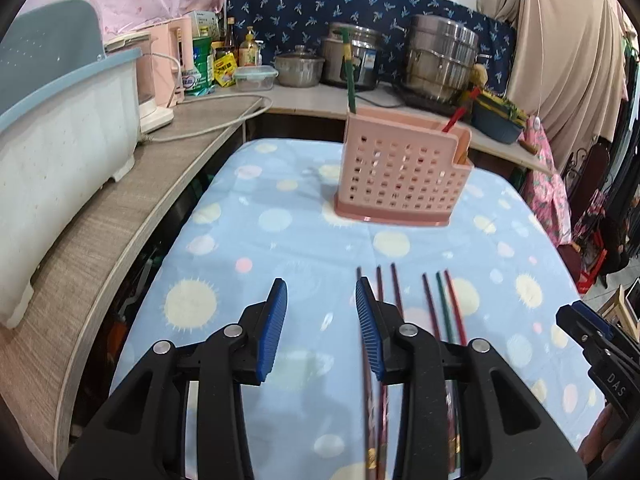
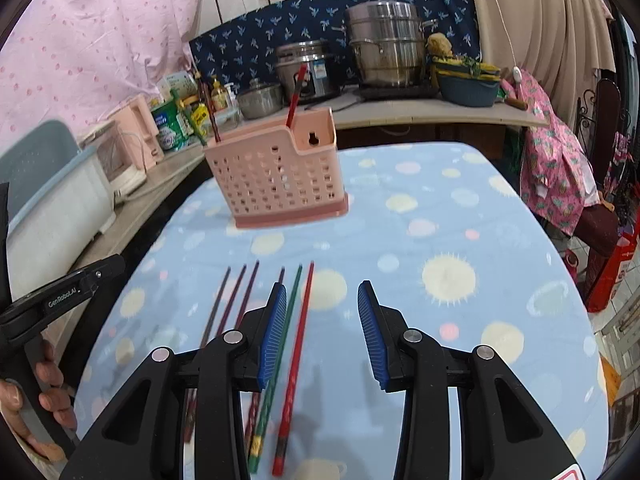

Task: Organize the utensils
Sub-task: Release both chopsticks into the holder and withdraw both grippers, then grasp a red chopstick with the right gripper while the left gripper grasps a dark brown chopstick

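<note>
Several chopsticks lie side by side on the spotted blue cloth: dark maroon ones point(image 1: 398, 288), a green one point(image 2: 286, 320) and a red one point(image 2: 300, 328). A pink perforated utensil holder point(image 1: 404, 172) point(image 2: 276, 172) stands farther back with a green stick point(image 1: 350, 76) and a red stick point(image 2: 294, 96) in it. My left gripper point(image 1: 320, 292) hovers open just left of the row, nothing between its fingers. My right gripper point(image 2: 322, 296) is open over the cloth, its left finger above the green chopstick; the red one's near end runs between the fingers.
A wooden counter point(image 1: 132, 208) curves along the left with a white-and-blue dish bin point(image 1: 60, 128), a pink kettle and bottles. Steel pots point(image 2: 384, 48) stand on the back shelf. A hand point(image 2: 24, 400) holds the other gripper at the left edge. The cloth table point(image 2: 500, 240) drops off at right.
</note>
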`<state>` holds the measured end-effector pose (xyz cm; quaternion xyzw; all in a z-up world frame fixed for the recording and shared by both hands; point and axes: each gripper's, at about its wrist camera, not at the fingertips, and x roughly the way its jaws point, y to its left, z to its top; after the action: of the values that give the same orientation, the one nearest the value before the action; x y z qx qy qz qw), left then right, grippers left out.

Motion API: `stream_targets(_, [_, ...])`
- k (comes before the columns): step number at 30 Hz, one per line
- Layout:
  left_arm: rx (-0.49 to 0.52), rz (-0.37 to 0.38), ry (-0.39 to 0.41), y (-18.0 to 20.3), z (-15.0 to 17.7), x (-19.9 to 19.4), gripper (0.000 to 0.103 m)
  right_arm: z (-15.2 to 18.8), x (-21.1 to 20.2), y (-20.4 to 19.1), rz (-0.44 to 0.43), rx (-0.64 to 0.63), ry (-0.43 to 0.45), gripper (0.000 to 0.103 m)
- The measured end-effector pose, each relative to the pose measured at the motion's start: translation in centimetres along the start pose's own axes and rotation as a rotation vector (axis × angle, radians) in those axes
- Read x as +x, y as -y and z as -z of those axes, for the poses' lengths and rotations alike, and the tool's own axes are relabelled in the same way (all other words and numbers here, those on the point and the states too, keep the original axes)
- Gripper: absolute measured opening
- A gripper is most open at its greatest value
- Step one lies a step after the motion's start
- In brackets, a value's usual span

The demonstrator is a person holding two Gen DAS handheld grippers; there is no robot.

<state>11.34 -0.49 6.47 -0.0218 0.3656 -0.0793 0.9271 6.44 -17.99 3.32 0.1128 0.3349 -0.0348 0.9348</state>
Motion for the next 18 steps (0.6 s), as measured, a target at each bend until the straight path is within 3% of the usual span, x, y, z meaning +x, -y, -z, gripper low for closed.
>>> stream_targets(10, [-0.003, 0.002, -0.095, -0.5, 4.5, 1.0, 0.034, 5.5, 1.0, -0.9, -0.004, -0.001, -0.107, 0.037])
stream_targets(18, [0.012, 0.01, -0.13, 0.2, 6.2, 1.4, 0.034, 8.1, 2.2, -2.0, -0.016, -0.008, -0.165, 0.037])
